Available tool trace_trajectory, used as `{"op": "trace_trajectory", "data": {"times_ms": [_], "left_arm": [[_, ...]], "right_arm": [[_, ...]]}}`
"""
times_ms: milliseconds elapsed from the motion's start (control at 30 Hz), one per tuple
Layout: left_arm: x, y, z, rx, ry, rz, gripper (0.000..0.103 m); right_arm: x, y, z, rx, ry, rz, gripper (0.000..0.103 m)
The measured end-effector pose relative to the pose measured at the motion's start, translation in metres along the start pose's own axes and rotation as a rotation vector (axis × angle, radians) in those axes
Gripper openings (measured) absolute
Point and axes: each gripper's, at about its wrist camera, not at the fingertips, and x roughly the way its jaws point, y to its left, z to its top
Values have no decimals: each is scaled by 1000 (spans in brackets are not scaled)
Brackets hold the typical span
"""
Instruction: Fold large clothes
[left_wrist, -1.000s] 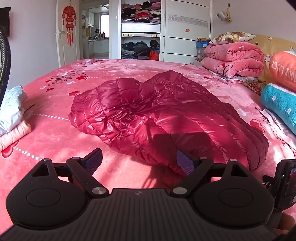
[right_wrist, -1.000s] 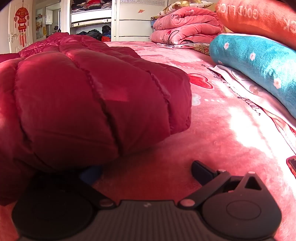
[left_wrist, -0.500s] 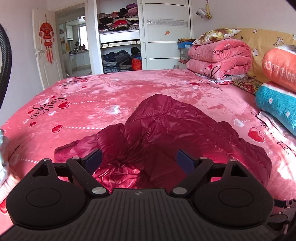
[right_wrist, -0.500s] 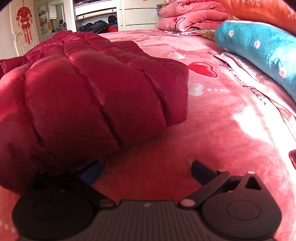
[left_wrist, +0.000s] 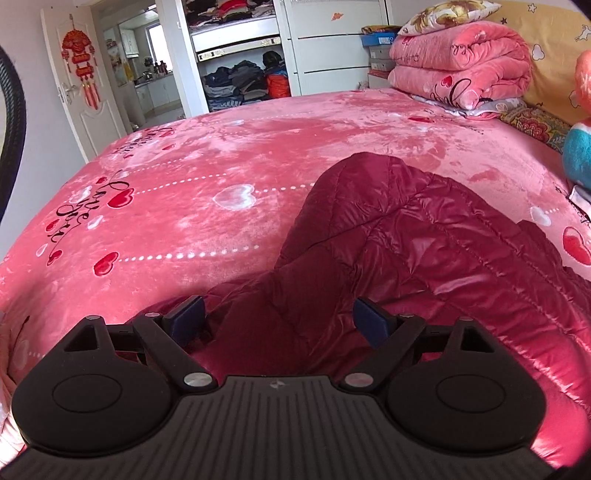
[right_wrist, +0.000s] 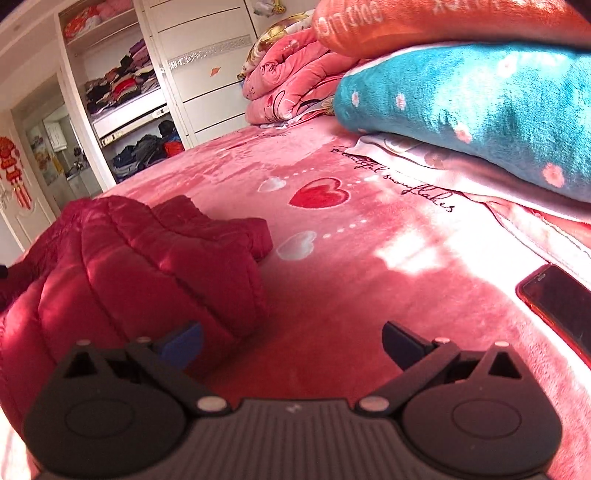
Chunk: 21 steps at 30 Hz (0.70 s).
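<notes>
Both pairs of jaws are spread wide and hold nothing. We see our left gripper (left_wrist: 279, 319) low in the middle of the left wrist view, right over the near edge of the dark red puffy jacket (left_wrist: 424, 258). The jacket fills the lower right of that view and lies crumpled on the pink bed cover (left_wrist: 221, 166) with hearts on it. In the right wrist view, our right gripper (right_wrist: 291, 341) sits low in the middle, over bare bed cover. The jacket (right_wrist: 147, 258) is at the lower left there, just beside the left finger. A phone (right_wrist: 557, 299) with a red rim lies at the right edge. A blue pillow (right_wrist: 480, 107) is at the upper right. Folded pink blankets (left_wrist: 461, 62) are stacked at the upper right of the left wrist view.
</notes>
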Motion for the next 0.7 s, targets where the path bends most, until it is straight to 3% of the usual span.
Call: {"op": "trace_trajectory", "data": {"times_ms": [167,200,333,433,533,700], "left_arm": [[10,-3,-8,13,30,-16,100],[12,-3,-10,9,38,-20,92],[20,9,-15,-44,48,-59,39],[10,14,-20,-84,33,-83,20],[-8,8,-22,-89,5,-113,12],[-44,6,-42,-101,-19,-200,9]], "right_arm": [[-8,5,4,-31,-85,39,102],[-11,7,4,-36,-101,51,102],[-17,15,7,-61,-154,88,102],[-22,19,8,-79,-195,98,102],[-26,23,9,-104,-232,104,102],[-30,24,11,-86,-270,128,102]]}}
